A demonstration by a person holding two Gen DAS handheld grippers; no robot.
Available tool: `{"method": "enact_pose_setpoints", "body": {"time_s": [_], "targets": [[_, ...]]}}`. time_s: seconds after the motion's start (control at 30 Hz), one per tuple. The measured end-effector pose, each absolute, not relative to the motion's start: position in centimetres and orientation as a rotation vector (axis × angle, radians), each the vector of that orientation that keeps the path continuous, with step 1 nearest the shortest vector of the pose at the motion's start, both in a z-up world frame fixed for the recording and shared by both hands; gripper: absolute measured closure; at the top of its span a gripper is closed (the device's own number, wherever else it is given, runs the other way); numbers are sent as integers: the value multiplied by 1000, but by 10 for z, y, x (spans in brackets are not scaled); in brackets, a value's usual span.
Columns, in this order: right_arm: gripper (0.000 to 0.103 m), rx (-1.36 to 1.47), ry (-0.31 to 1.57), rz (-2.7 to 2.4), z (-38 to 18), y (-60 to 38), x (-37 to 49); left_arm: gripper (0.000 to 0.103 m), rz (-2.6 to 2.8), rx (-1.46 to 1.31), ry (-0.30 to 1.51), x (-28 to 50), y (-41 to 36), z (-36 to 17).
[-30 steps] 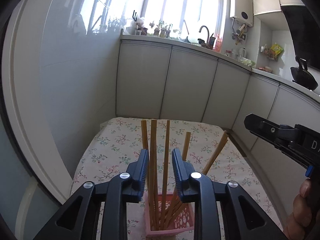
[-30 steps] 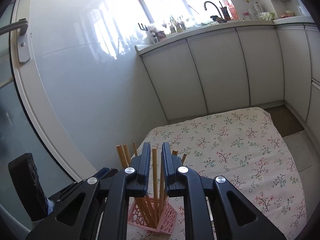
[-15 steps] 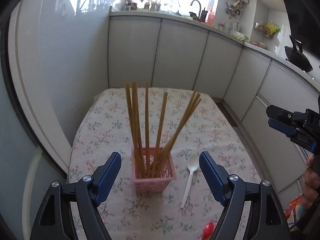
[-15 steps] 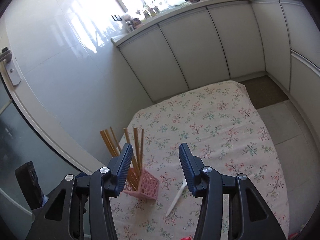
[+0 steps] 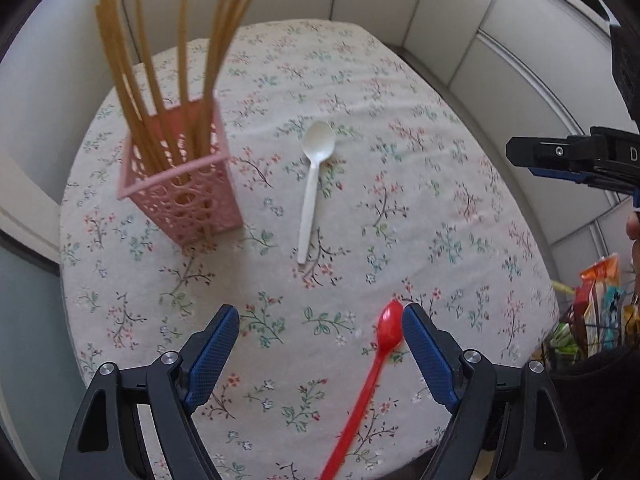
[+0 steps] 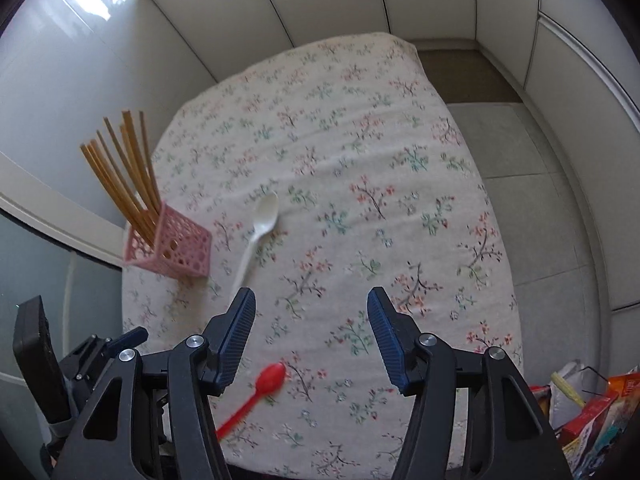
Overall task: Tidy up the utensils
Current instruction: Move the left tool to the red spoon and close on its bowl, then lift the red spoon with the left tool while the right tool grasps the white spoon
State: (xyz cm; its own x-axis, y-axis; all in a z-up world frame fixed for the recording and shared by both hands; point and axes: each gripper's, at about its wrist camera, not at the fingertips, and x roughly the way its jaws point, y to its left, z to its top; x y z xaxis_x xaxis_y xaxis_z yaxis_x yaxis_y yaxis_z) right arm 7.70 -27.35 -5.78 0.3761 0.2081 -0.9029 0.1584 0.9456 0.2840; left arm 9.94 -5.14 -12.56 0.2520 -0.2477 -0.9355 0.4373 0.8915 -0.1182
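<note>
Both grippers, left (image 5: 320, 350) and right (image 6: 312, 332), have backed off the basket (image 5: 182, 184), jaws apart, empty; red spoon (image 5: 372, 376) lies lengthwise nearest left.

Two wrist fisheyes, both looking down on the same bench from its near edge.

The left view looks forward between the blue pads of the left claw (image 5: 320, 344), tilted steeply down, close above the near left part of the bench (image 5: 460, 208); the basket (image 5: 188, 196) sits far left, the white spoon (image 5: 314, 188) mid-frame, the red spoon (image 5: 376, 364) near, and the right claw (image 5: 568, 158) enters at the right edge. The right view looks from the right claw (image 6: 312, 328), set higher and farther right, facing the far cabinets. Both share the bench (image 6: 400, 140), basket (image 6: 176, 244), white spoon (image 6: 258, 232) and red spoon (image 6: 260, 388).
</note>
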Motion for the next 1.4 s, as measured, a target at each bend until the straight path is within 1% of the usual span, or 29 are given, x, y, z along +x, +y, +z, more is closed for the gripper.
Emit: {"method": "enact_pose_setpoints", "body": {"time_s": [0.13,0.27,0.33,0.37,0.43,0.47,0.5,0.53,0.67,0.8,0.93,1.03,1.4], "targets": [[42,337,1278,4,-76,-279,72,18,-499,218,1287,95,-72,-144],[42,354,1314,-10,-84,-286,71,20,-541,244,1328,94,-92,-159],[42,367,1320,-11,-85,-290,70,31,-565,274,1349,93,-103,-167],[42,374,1322,-12,-86,-291,70,34,-576,287,1361,92,-109,-172],[42,383,1325,-16,-87,-294,70,44,-593,316,1380,92,-119,-180],[42,384,1327,-18,-88,-295,71,47,-595,332,1388,92,-124,-183],[42,387,1328,-21,-89,-297,70,52,-598,347,1393,91,-127,-186],[42,390,1329,-24,-89,-298,71,55,-601,365,1399,91,-131,-189],[42,399,1332,-26,-90,-301,71,62,-603,429,1410,88,-145,-198],[42,407,1332,-31,-91,-305,71,76,-585,487,1397,86,-155,-202],[41,416,1337,-38,-94,-308,73,76,-591,481,1394,86,-156,-201],[41,422,1341,-40,-96,-308,74,76,-589,447,1368,88,-148,-191],[41,486,1349,-22,-108,-299,93,76,-504,127,1077,111,-74,-97]]}}
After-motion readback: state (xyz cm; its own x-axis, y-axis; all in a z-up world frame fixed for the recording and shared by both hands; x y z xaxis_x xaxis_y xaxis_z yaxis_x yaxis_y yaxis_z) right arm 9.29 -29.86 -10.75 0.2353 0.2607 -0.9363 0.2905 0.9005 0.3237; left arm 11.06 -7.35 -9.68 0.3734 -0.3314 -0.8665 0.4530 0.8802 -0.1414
